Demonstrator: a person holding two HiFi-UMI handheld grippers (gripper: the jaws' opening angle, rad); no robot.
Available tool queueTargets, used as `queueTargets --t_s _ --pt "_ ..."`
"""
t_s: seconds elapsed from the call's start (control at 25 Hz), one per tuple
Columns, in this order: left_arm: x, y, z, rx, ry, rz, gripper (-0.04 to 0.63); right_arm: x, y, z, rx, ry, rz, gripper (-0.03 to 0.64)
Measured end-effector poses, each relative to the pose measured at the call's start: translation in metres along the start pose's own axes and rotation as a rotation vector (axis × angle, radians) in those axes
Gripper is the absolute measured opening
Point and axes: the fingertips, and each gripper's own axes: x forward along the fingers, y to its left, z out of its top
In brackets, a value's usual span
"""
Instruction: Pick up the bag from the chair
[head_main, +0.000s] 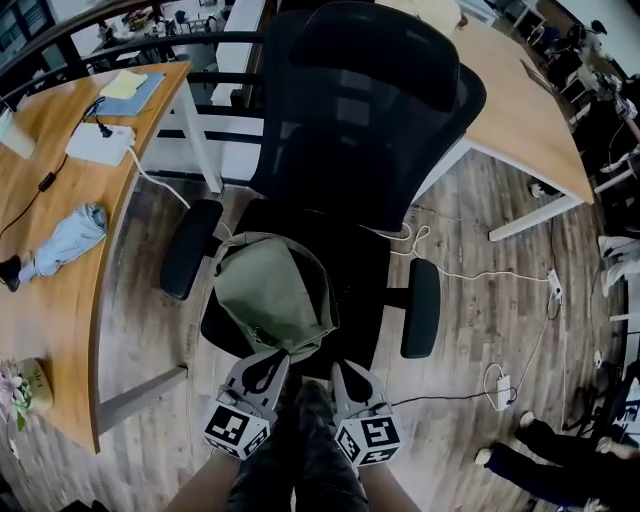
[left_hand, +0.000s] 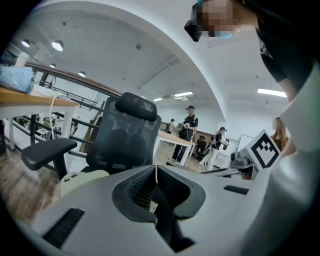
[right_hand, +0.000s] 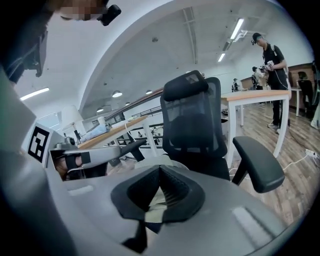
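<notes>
Head view, bag: The green bag lies on the seat of the chair.
Head view, grippers: The left gripper and right gripper are at the chair's front edge, near the bag.
Left gripper view: Jaws are pressed together, with nothing in them.
Right gripper view: Jaws are together too, and empty.
Feel: The bag looks soft, floppy and probably light, so it may sag.
Grab spot: A bunched fold or strap near the chair's front.
</notes>
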Motion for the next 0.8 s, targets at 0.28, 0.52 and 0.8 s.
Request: queueTargets --t_s 0.28,0.52,0.8 --pt "0.012 0.018 -0.037 -0.049 0.024 0.065 -0.005 0.029 -0.04 -0.039 0.139 0.076 -0.065 0.08" --pt "0.028 0.037 -0.049 -0.025 0.038 0.104 -0.005 0.062 -0.062 -0.069 0.205 0.148 -0.118 0.121" --pt "0.033 0.052 -0.06 -0.028 0.031 0.128 -0.005 0.089 -0.082 -0.1 0.327 0.197 -0.197 0.186"
